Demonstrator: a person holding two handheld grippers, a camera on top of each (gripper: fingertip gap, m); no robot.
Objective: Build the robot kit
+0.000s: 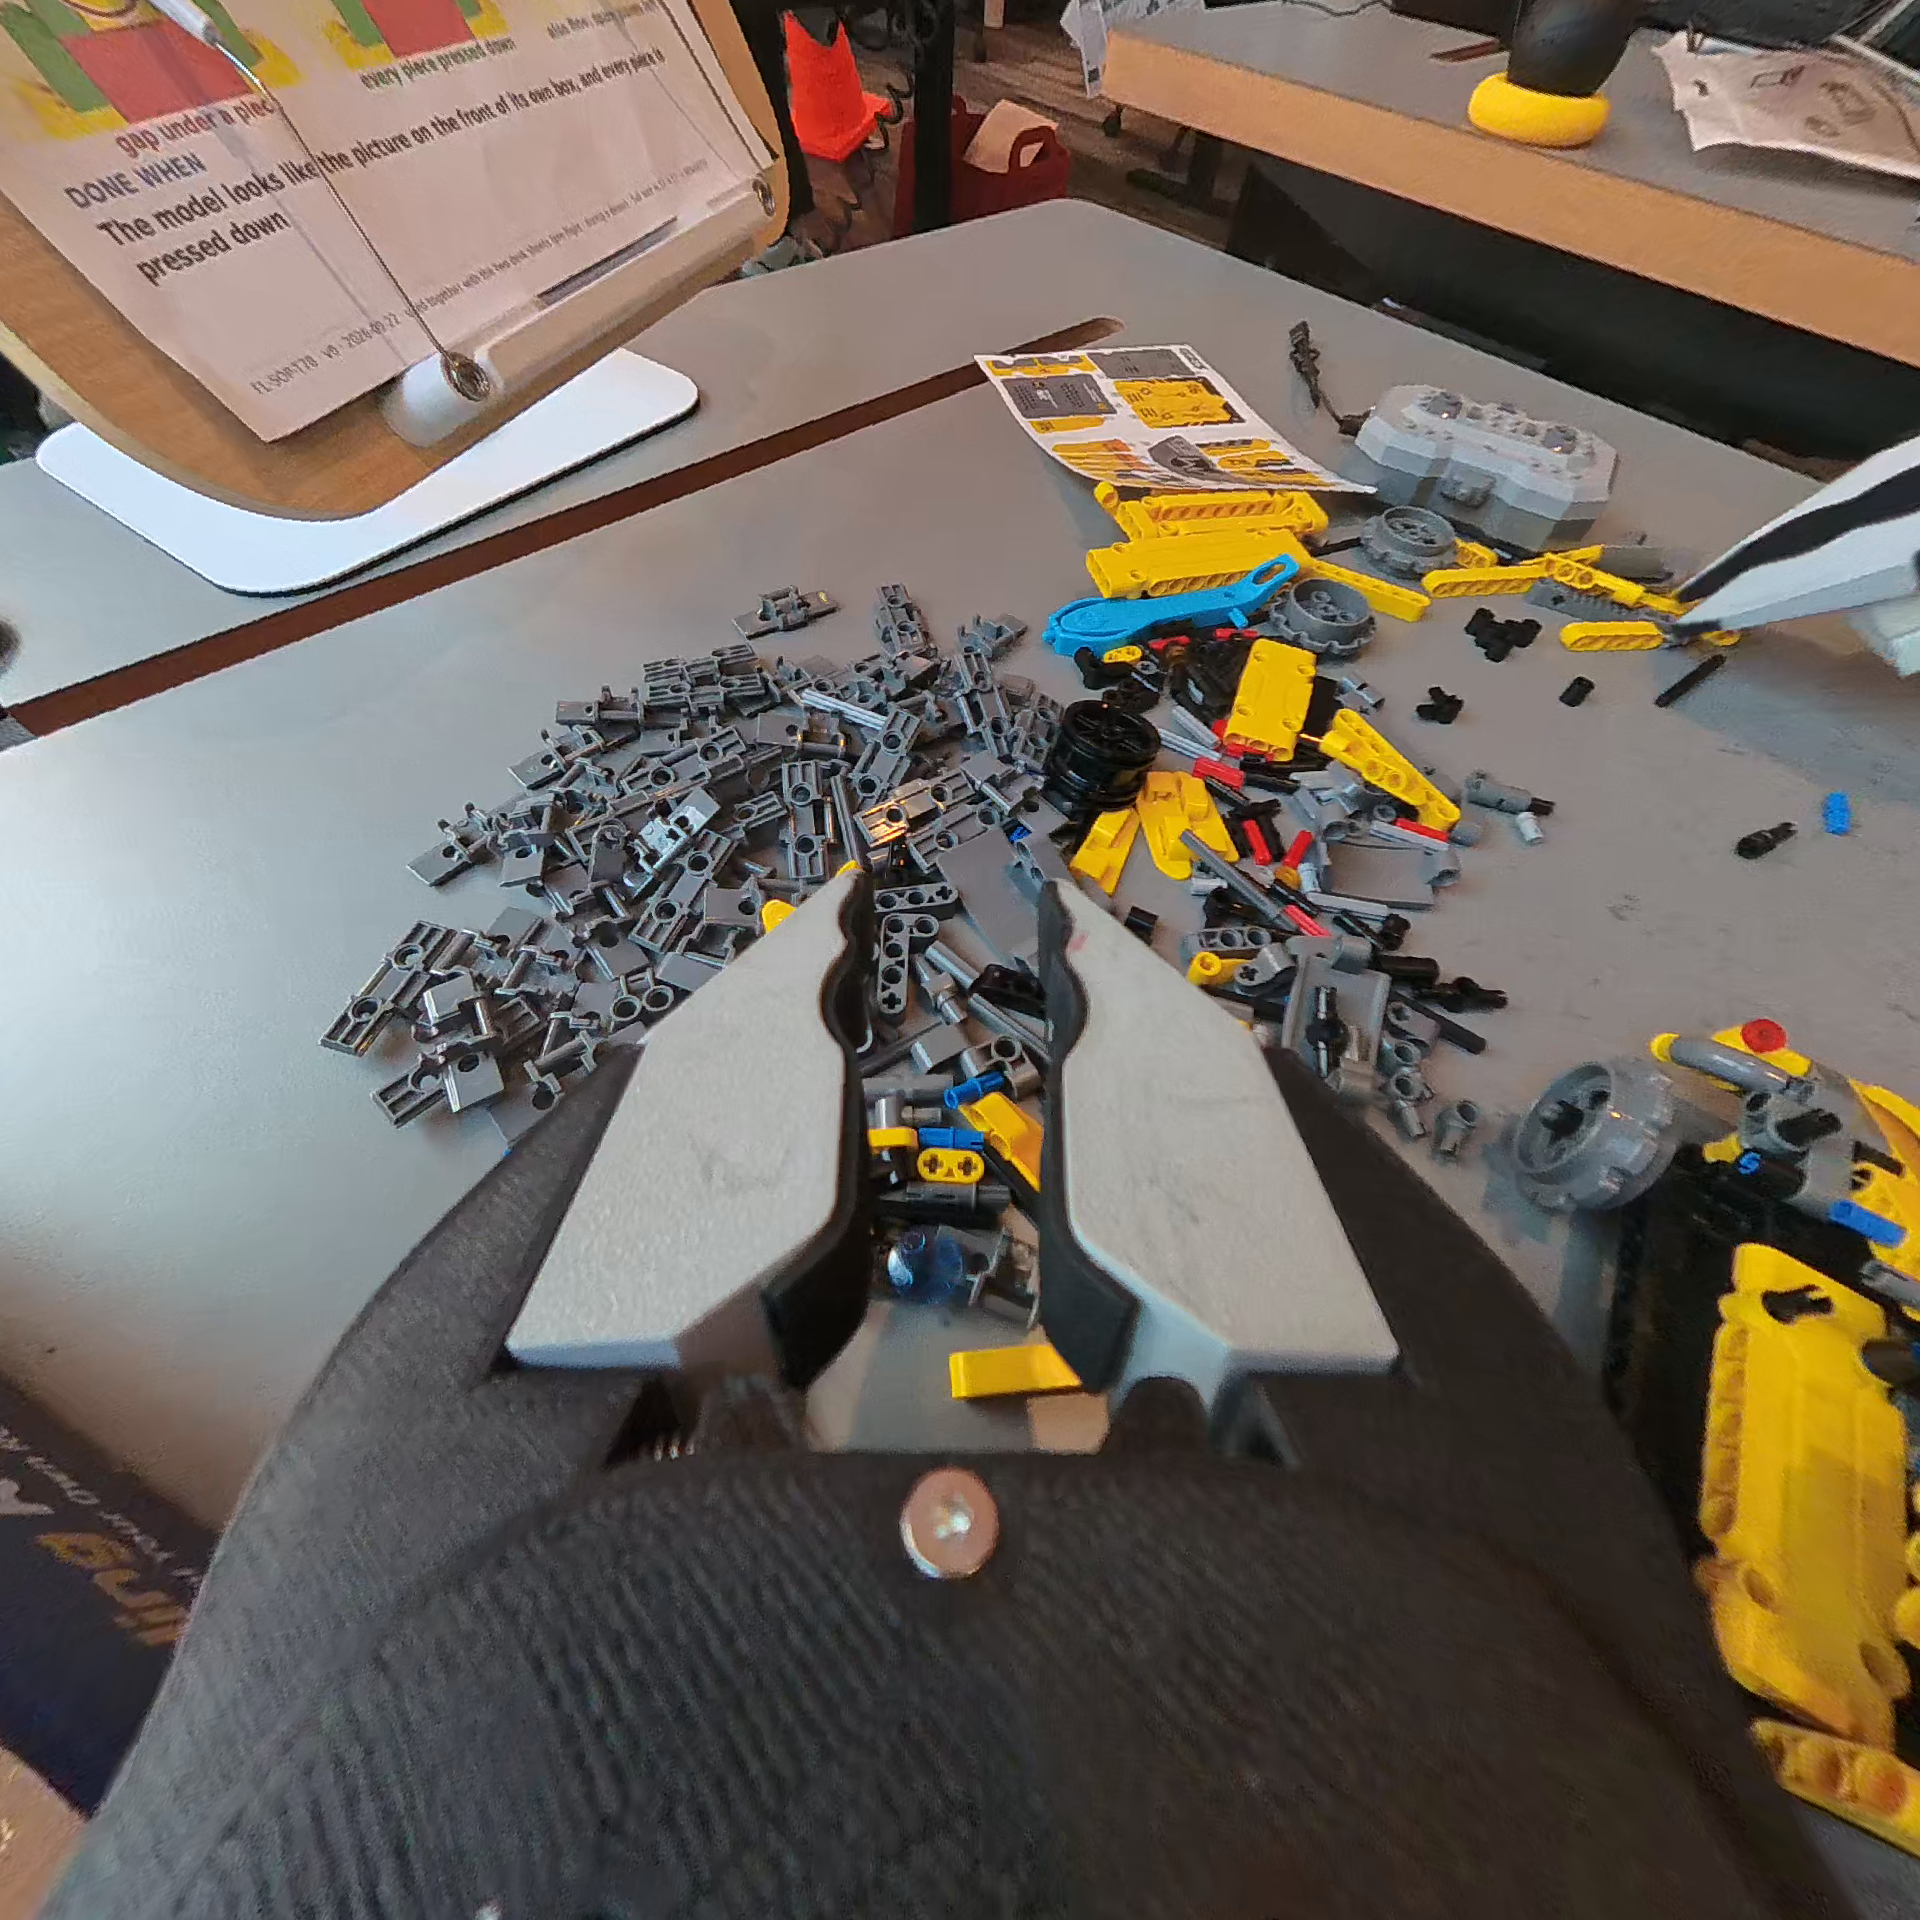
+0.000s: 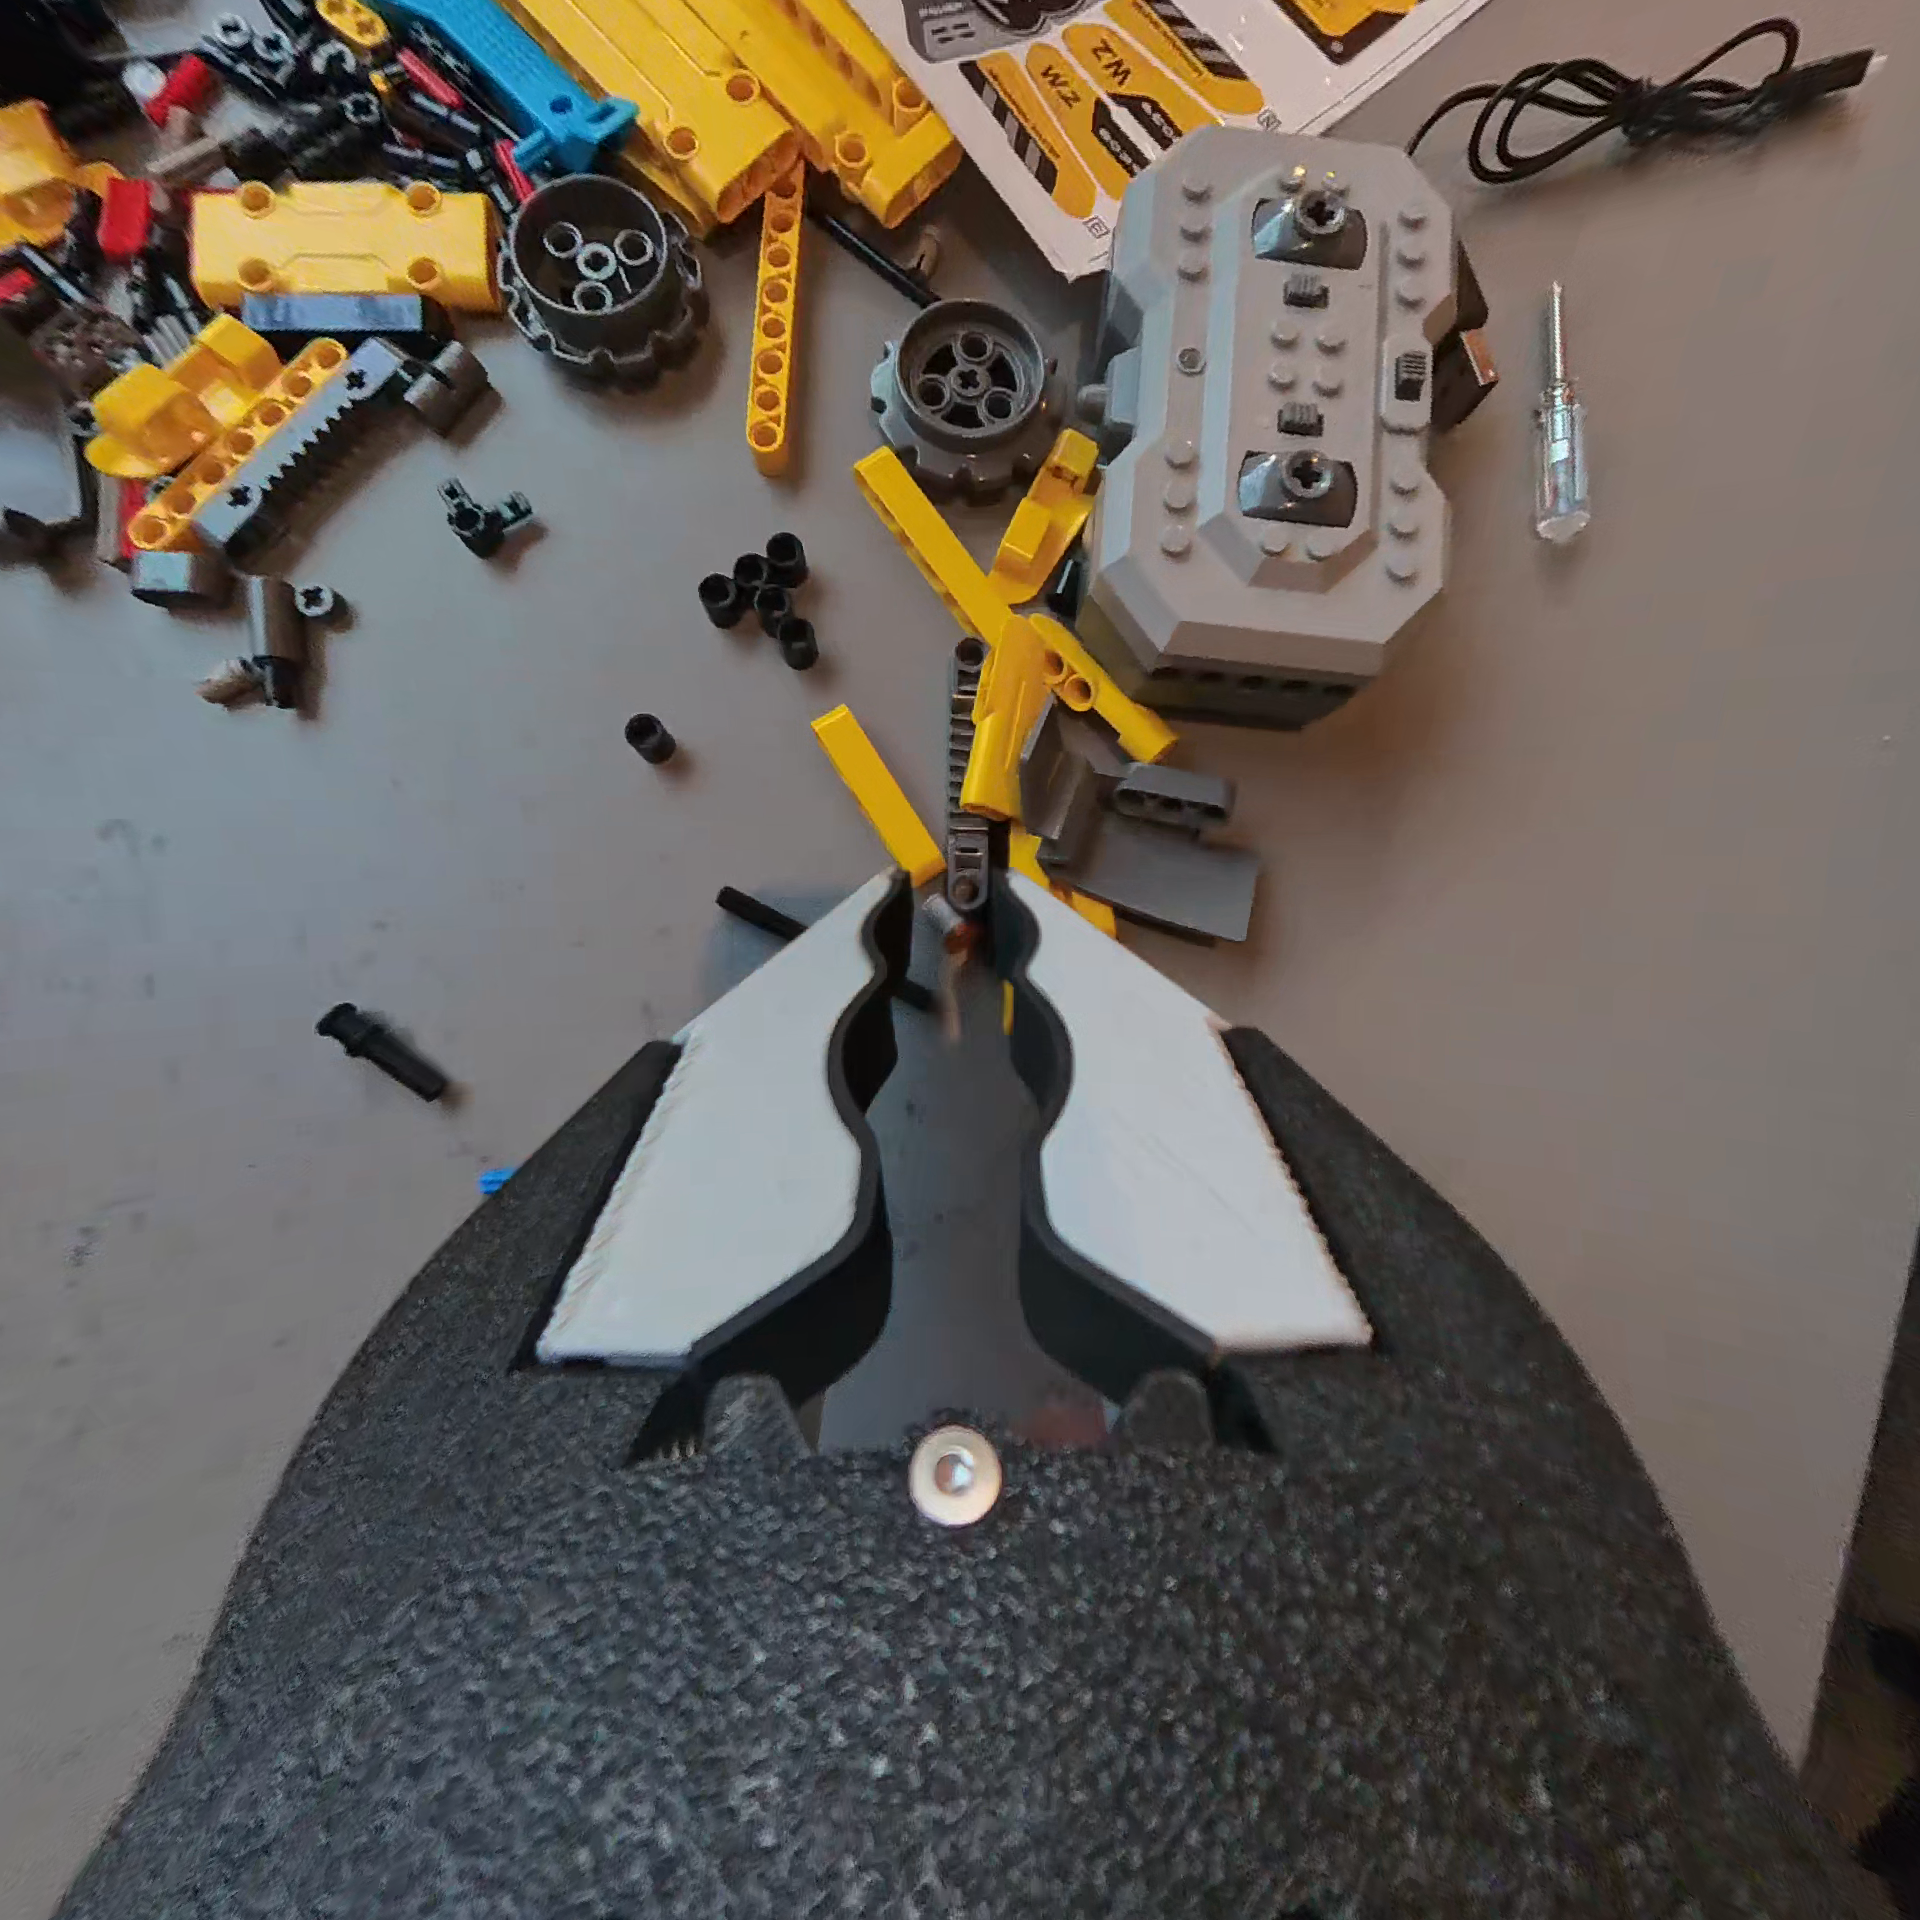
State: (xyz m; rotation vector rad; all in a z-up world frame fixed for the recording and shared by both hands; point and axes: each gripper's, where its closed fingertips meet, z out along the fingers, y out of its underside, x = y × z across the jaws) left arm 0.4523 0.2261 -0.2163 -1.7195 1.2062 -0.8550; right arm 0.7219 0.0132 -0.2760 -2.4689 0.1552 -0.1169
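My left gripper (image 1: 951, 894) is open and empty, hovering over a heap of small grey, black and yellow building pieces (image 1: 935, 1039). A pile of dark grey track links (image 1: 644, 831) lies just left of its tips. My right gripper (image 2: 951, 883) has its jaws close together on the near end of a dark grey toothed rack (image 2: 966, 769). A small grey pin (image 2: 940, 920) also sits between its pads. Yellow beams (image 2: 935, 540) cross just beyond it. The right gripper also shows at the far right of the left wrist view (image 1: 1688, 613).
A grey battery box (image 2: 1278, 416) with a black cable (image 2: 1621, 104), a sticker sheet (image 1: 1153, 416), a small screwdriver (image 2: 1558, 416) and grey wheel hubs (image 2: 971, 390) lie ahead. A part-built yellow model (image 1: 1797, 1403) stands at the right. An instruction stand (image 1: 364, 260) stands at the back left. Some 35 cm of space lies between my two pairs of fingers. To reach the part-built yellow model (image 1: 1797, 1403) in a straight line is about 15 cm for my left fingers, about 30 cm for my right.
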